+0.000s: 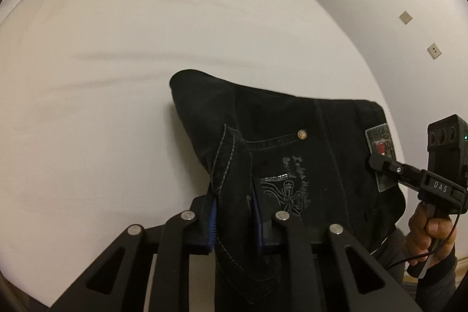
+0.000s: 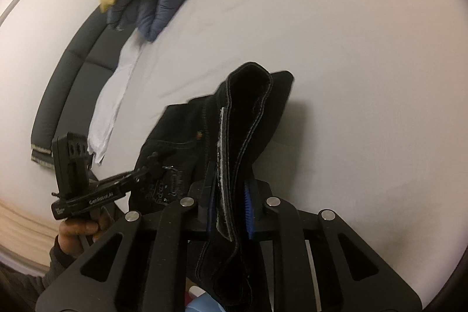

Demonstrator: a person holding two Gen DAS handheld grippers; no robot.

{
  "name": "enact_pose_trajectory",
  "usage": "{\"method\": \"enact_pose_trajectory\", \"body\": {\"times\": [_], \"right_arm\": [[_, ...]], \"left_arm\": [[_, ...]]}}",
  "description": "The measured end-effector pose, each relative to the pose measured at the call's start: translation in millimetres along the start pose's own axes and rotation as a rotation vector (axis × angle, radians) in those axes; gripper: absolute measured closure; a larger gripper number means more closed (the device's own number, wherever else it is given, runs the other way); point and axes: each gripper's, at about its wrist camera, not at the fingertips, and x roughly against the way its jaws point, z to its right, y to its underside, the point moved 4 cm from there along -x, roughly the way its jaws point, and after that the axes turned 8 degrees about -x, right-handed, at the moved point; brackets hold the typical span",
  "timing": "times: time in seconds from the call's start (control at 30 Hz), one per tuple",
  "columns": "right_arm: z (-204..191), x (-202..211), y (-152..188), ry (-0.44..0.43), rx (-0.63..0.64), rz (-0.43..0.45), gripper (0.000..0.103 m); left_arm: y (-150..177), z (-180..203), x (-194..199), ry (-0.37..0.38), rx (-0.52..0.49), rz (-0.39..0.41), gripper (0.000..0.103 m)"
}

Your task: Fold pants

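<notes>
Both claws' blue pads (image 1: pixel 213 221) vanish into black pants (image 1: pixel 278 130).

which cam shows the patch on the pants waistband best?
Left wrist view. The patch on the black pants faces the camera, with the right gripper clamped at it. The right wrist view shows it only edge-on, a pale strip pinched in that gripper.

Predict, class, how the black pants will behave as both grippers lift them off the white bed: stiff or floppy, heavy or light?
Probably floppy: the black pants sag between the left gripper and right gripper. Likely fairly heavy, given thick denim-like seams and a rivet. Slipping seems unlikely, since both grippers pinch bunched layers.
</notes>
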Motion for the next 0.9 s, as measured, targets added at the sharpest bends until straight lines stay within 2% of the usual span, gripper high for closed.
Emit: {"method": "enact_pose_trajectory", "body": {"times": [0.13,0.23,0.43,0.47,0.57,0.6,0.63,0.73,0.87,0.9], "right_arm": [[-5.1,16.7,-34.5,-0.023,0.005,0.037,0.088],[-3.7,20.2,-65.9,-0.023,0.007,0.058,0.088],[38.5,0.1,-124.1,0.019,-0.056,0.032,0.088],[47.9,-6.0,-128.6,0.032,-0.068,0.025,0.088],[81.4,-24.4,-134.2,0.073,-0.110,-0.001,0.086],[90.7,-27.2,-133.1,0.071,-0.126,-0.004,0.082],[100.9,-29.3,-132.7,0.054,-0.143,0.000,0.081],[114.2,-30.5,-128.1,-0.025,-0.158,0.030,0.077],[121.2,-24.3,-124.0,-0.058,-0.169,0.053,0.072],[122.7,-19.8,-120.2,-0.051,-0.178,0.058,0.063]], "left_arm": [[-34.3,3.7,8.5,-0.001,-0.026,0.052,0.082],[-54.8,9.2,-1.6,-0.012,-0.053,0.066,0.082],[-66.0,14.2,-51.9,-0.022,-0.072,0.009,0.082],[-70.1,4.0,-60.2,-0.029,-0.069,-0.006,0.082],[-62.7,-2.6,-79.3,-0.032,-0.044,-0.018,0.070],[-59.8,-5.4,-81.9,-0.032,-0.034,-0.016,0.063],[-56.8,-7.6,-84.1,-0.032,-0.028,-0.011,0.055],[-47.7,-11.5,-86.5,-0.031,-0.020,0.017,0.043],[-40.3,-22.1,-76.7,-0.014,0.007,0.043,0.039],[-37.5,-21.9,-72.6,-0.018,0.010,0.047,0.039]]}}
